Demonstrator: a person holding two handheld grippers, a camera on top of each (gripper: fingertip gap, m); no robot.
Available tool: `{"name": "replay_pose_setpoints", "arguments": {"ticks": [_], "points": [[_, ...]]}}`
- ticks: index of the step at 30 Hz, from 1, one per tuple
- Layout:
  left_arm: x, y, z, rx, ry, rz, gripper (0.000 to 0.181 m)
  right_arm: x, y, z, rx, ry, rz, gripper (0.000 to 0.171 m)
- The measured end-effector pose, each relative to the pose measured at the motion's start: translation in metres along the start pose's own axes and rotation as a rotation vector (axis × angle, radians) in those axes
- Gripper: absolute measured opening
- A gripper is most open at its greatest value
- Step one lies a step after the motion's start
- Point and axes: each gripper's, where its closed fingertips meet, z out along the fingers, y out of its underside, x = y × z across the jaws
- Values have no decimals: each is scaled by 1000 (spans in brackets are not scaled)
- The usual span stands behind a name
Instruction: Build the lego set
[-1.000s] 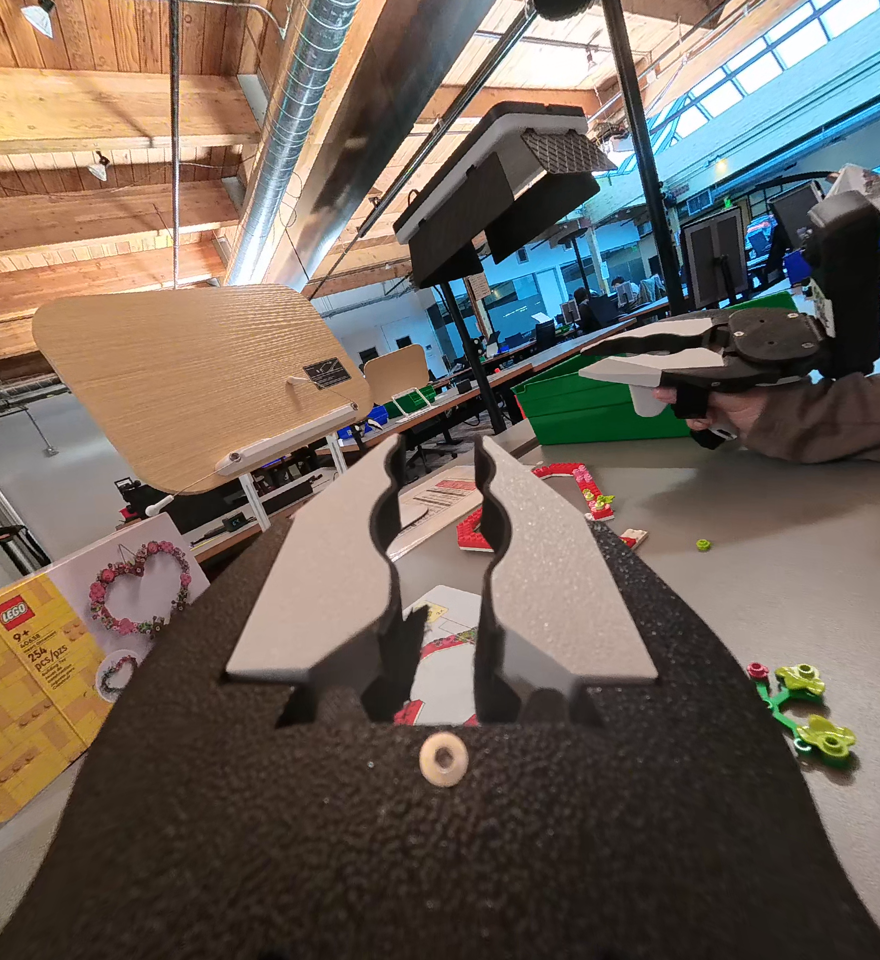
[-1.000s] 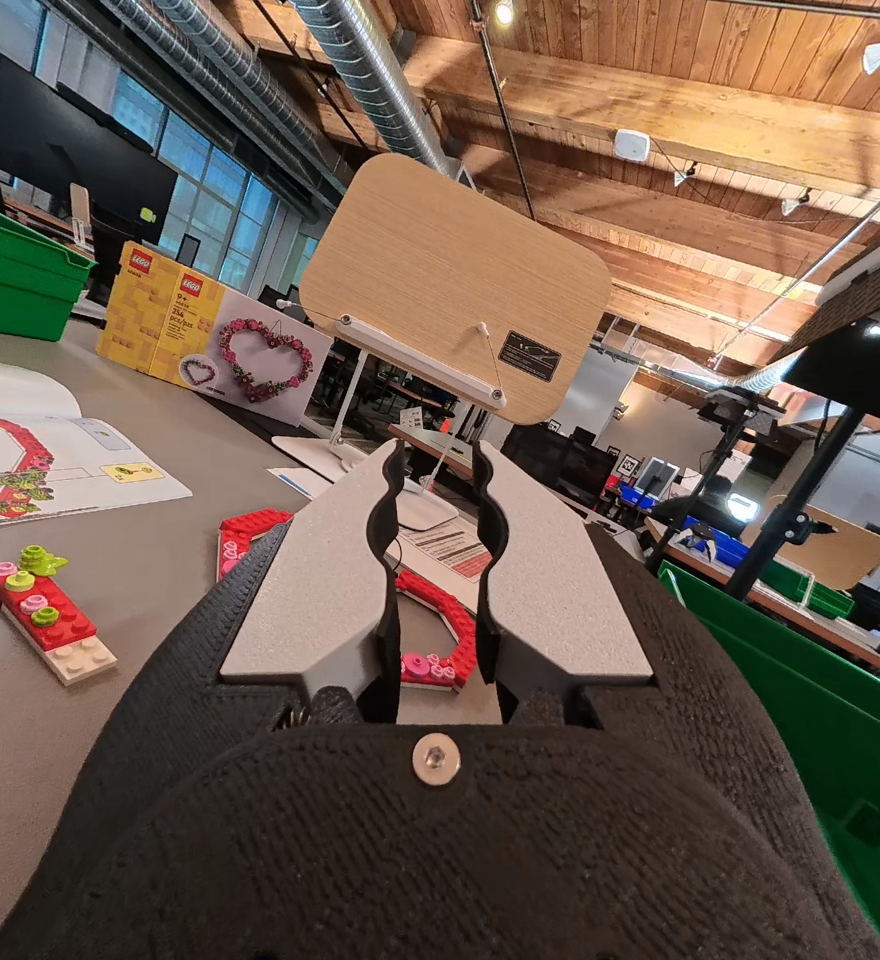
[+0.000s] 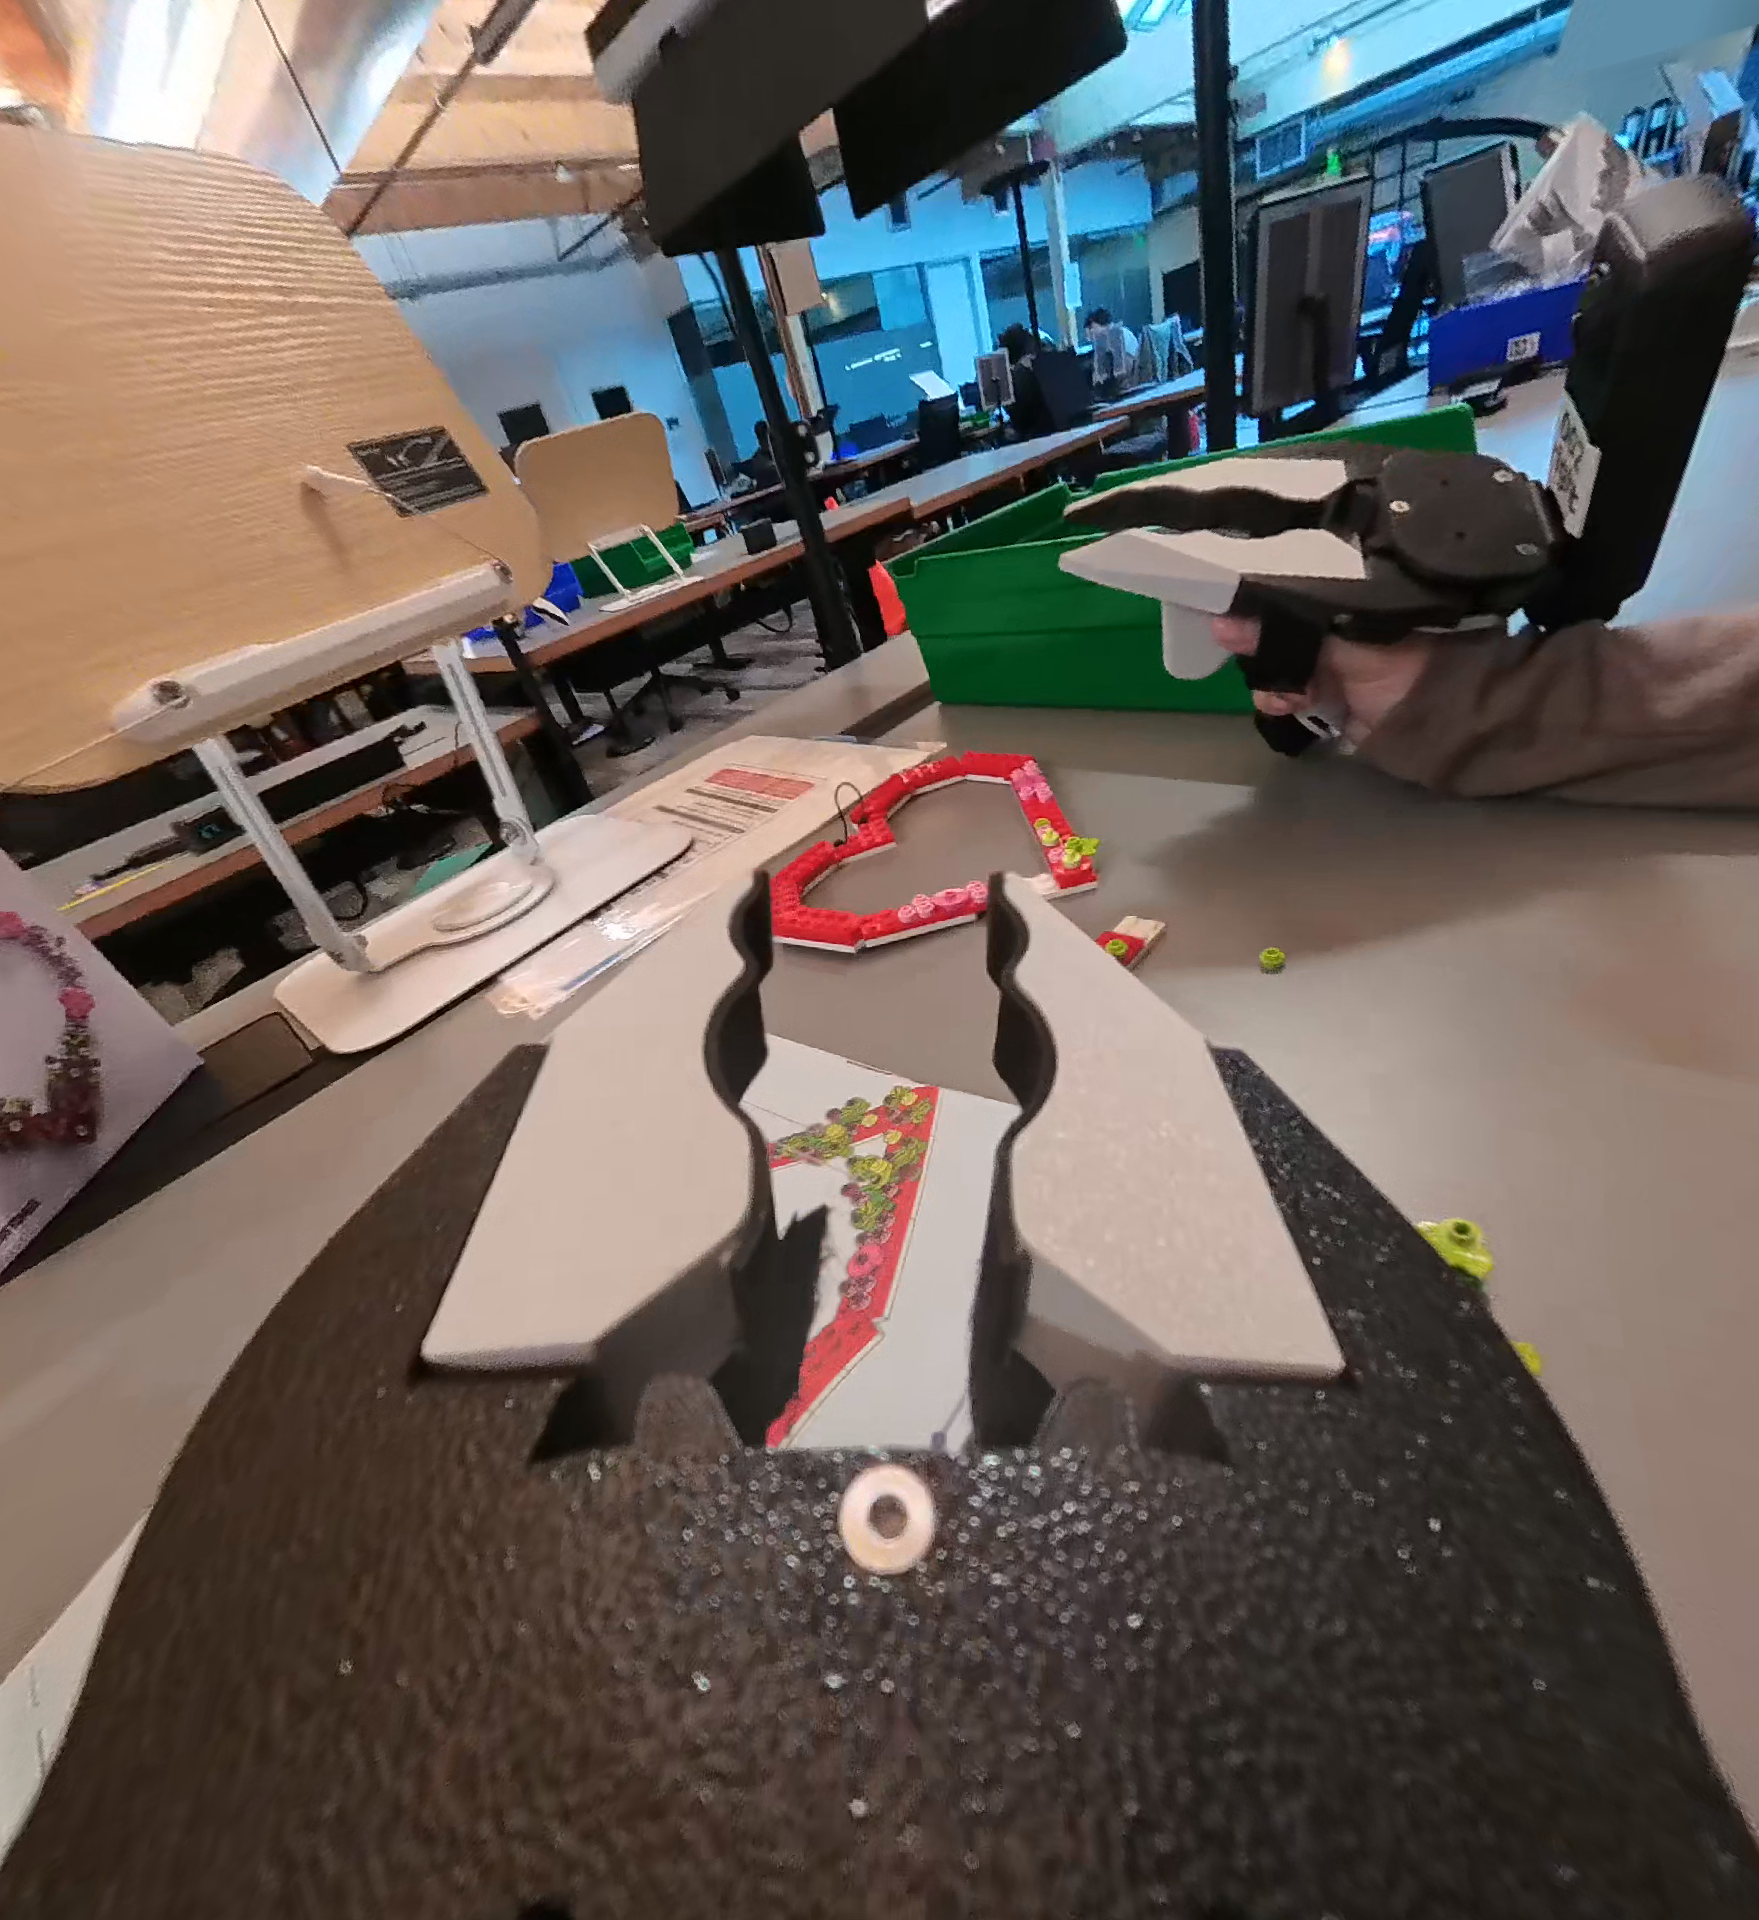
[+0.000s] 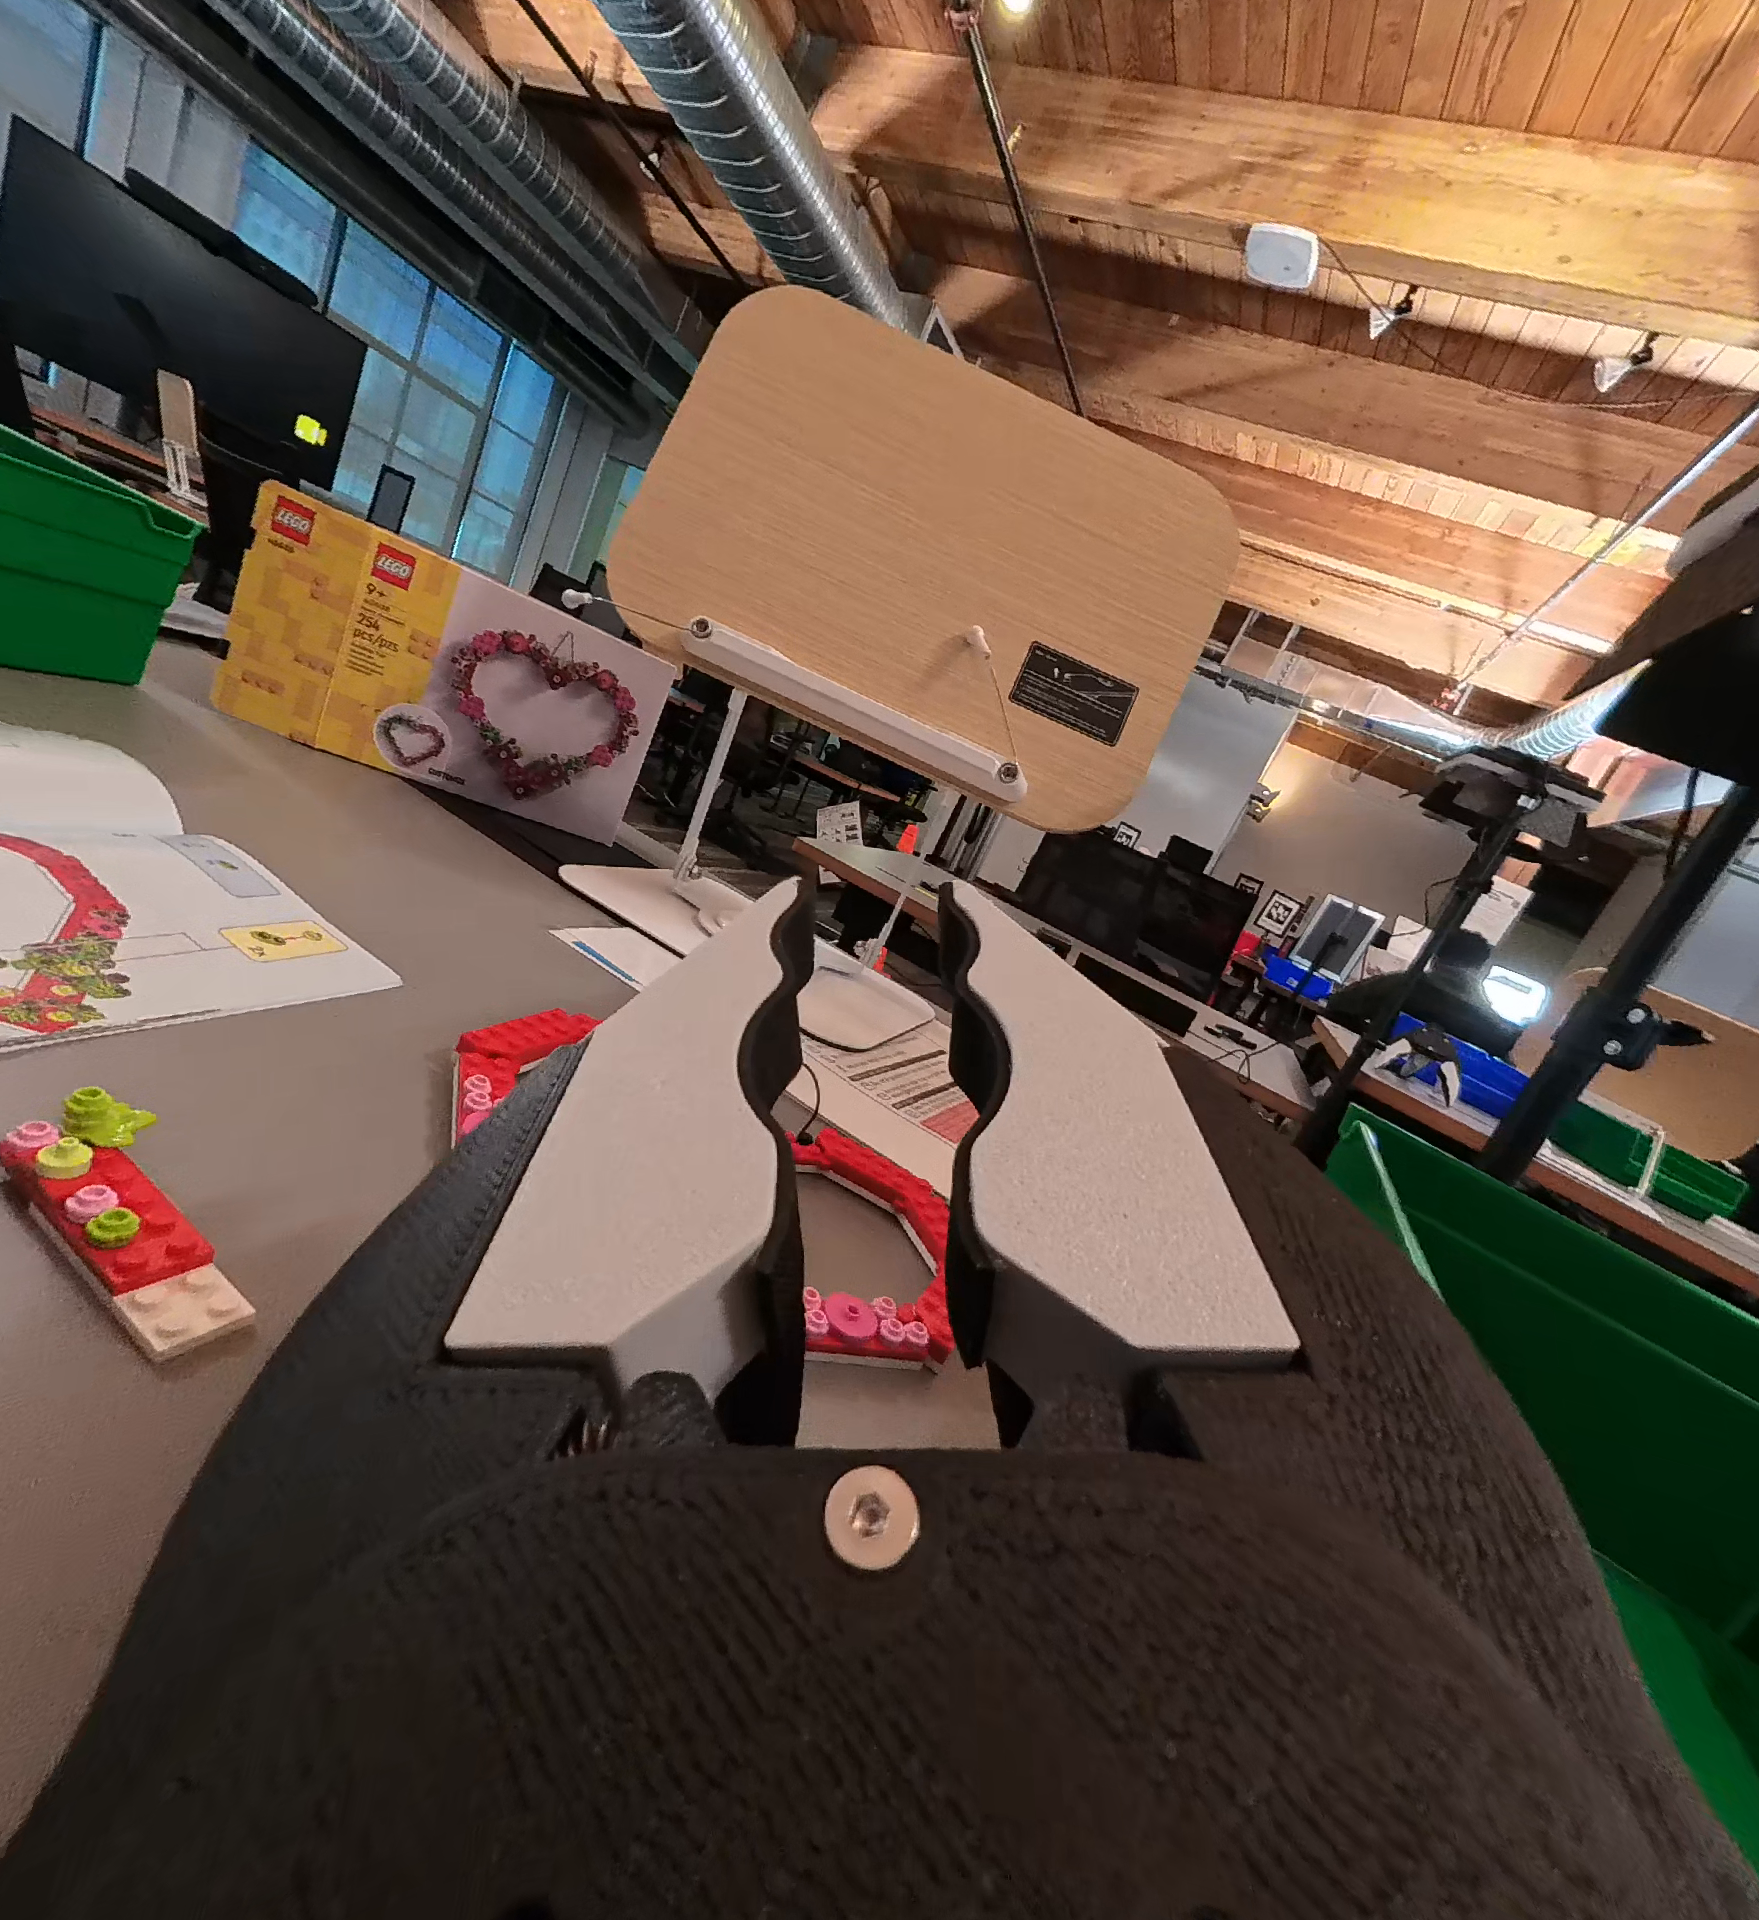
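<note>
A red heart-shaped Lego frame [image 3: 859, 906] with pink studs lies on the grey table [image 3: 1477, 1091], just beyond my left gripper [image 3: 880, 899]. That gripper is open and empty and hovers over the open instruction booklet [image 3: 854, 1195]. My right gripper [image 4: 875, 899] is open and empty, low over the same frame [image 4: 885, 1184], whose pink studs [image 4: 854, 1320] show between its fingers. It also shows in the left wrist view [image 3: 1218, 540], held by a hand at the right. A short red and tan plate [image 4: 106, 1216] with pink and lime studs lies to its left.
A wooden book stand [image 4: 916, 561] on a white base stands behind the frame. The yellow set box [image 4: 418, 665] is beside it. Green bins sit at the table's edges [image 4: 1633, 1403] [image 4: 23, 561] [image 3: 1010, 623]. Loose lime pieces [image 3: 1457, 1242] and a lime stud [image 3: 1270, 958] lie on the table. The tips of one gripper are about 25 cm away from the tips of the other.
My left gripper has opened wider, tipped downward and moved closer to the heart frame. The right gripper has barely moved.
</note>
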Motion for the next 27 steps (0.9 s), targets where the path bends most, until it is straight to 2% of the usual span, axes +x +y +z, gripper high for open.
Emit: {"name": "replay_pose_setpoints", "arguments": {"ticks": [27], "points": [[-7, 4, -3, 21, -19, -32, 35, -1, 2, 1, -8, -15, 18, 21]]}}
